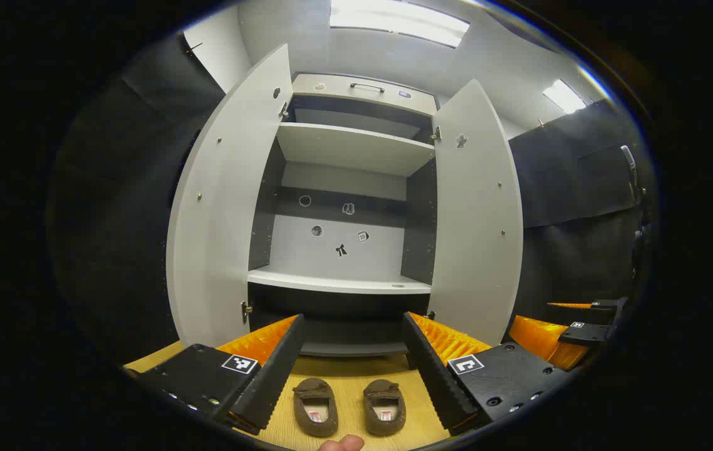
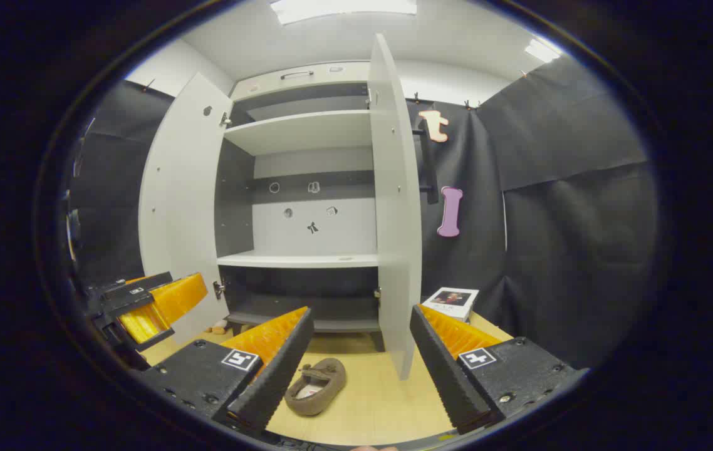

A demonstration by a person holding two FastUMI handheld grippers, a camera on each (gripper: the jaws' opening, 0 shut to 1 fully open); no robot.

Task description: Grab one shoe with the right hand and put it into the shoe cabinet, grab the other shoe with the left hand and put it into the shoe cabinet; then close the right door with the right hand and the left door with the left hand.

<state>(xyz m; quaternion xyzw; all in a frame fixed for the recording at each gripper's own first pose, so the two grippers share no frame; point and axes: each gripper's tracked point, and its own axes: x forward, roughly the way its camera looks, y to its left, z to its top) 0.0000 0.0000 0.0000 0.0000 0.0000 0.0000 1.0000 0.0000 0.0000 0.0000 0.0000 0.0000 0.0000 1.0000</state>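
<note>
My left gripper [image 1: 352, 369] points forward, jaws spread wide, nothing between them. My right gripper [image 2: 359, 366] likewise stands wide apart and holds nothing; in the left gripper view it shows at 4 o'clock [image 1: 572, 335]. A fingertip [image 1: 341, 443] shows at 6 o'clock.

Two brown shoes sit side by side on the floor, one [image 1: 315, 406] left, the other [image 1: 384, 406] right. One shoe cabinet [image 1: 344, 188] stands open with two doors, left [image 1: 225, 207] and right [image 1: 475, 213]. One book [image 2: 452, 302] lies far right; two grippers, left [image 1: 351, 369] and right [image 2: 361, 369].
</note>
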